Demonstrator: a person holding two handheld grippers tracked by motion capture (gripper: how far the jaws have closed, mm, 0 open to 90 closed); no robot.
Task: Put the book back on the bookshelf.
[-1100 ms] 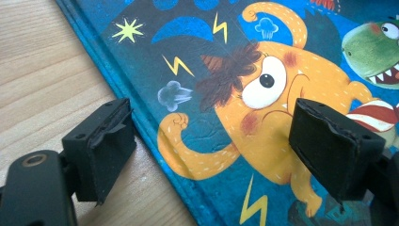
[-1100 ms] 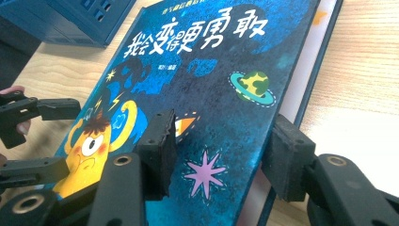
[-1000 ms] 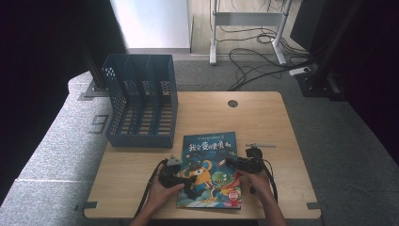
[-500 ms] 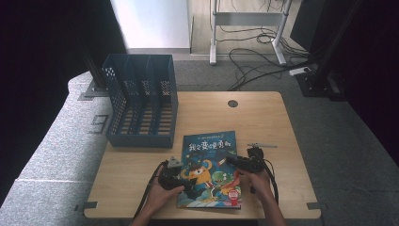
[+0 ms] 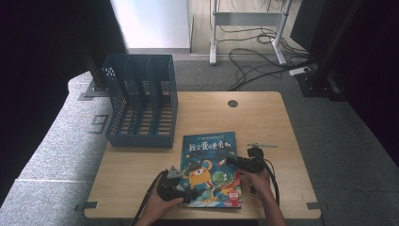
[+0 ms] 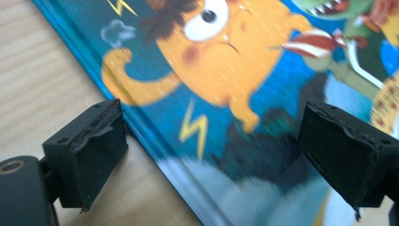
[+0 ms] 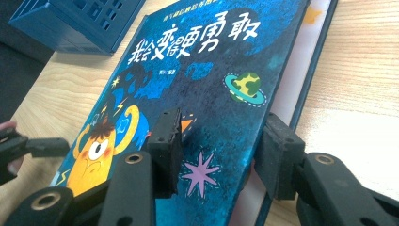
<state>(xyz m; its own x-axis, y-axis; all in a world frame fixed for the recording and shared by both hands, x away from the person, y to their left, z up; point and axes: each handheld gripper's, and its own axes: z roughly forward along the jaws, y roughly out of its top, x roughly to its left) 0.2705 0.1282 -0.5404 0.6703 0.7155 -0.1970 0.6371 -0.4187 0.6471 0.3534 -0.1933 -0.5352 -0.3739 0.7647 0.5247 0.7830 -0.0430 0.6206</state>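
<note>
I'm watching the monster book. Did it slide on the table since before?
No. The book keeps its spot against the blue file rack and the table's round hole.

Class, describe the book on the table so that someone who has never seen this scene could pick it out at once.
Start at the light wooden table and find the blue perforated file rack on its far left part. Just in front and to the right of the rack, the book lies flat near the front edge, between the person's two tongs. Its dark blue cover with white Chinese characters and an orange cartoon monster sets it apart.
</note>
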